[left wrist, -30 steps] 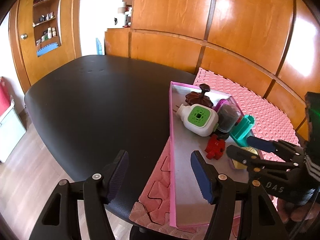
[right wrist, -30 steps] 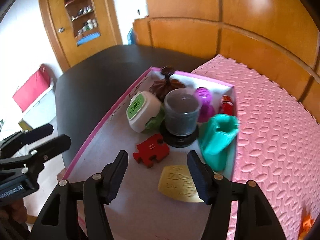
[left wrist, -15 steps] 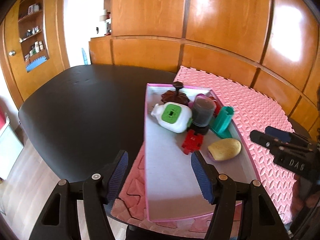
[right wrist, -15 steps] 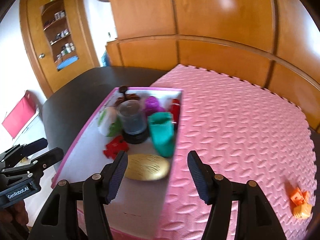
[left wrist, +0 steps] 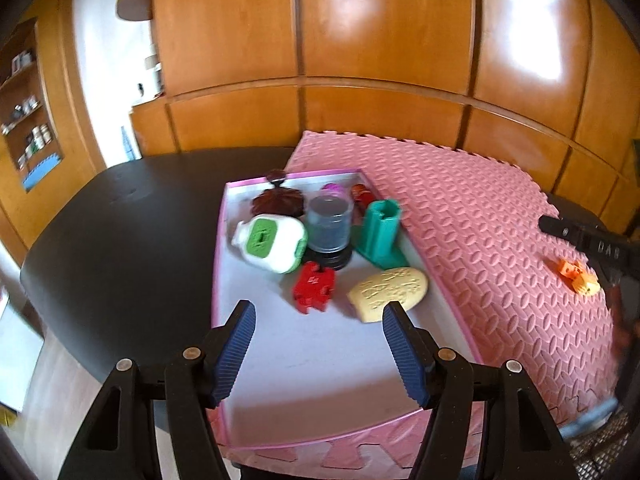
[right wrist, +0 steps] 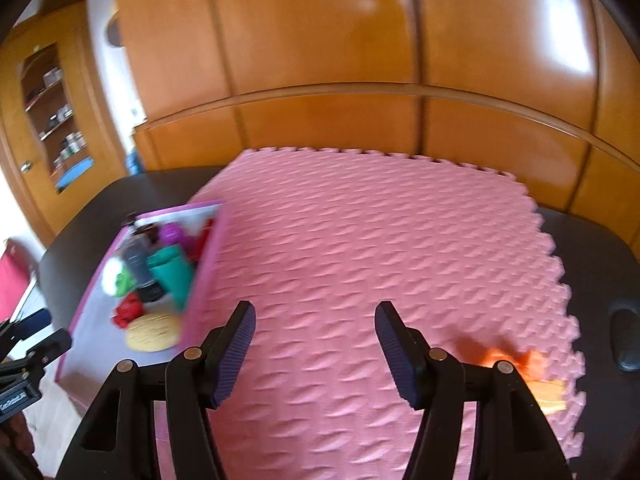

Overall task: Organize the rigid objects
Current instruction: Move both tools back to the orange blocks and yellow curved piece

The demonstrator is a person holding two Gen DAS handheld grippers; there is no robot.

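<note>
- Your left gripper [left wrist: 316,330] hangs wide apart, holding nothing, above the tray [left wrist: 320,368]; the gold piece [left wrist: 387,289] and red puzzle piece [left wrist: 313,287] lie just ahead.
- Your right gripper [right wrist: 314,330] is spread wide over the pink mat [right wrist: 360,248]; the orange toy [right wrist: 532,368] lies to its right.

Glossy orange-brown wood-panelled wall [left wrist: 360,60], glare patches; recessed wooden shelf niche [left wrist: 28,108] with jars; dark oval bench [left wrist: 120,220]; pale floor [left wrist: 44,392].
</note>
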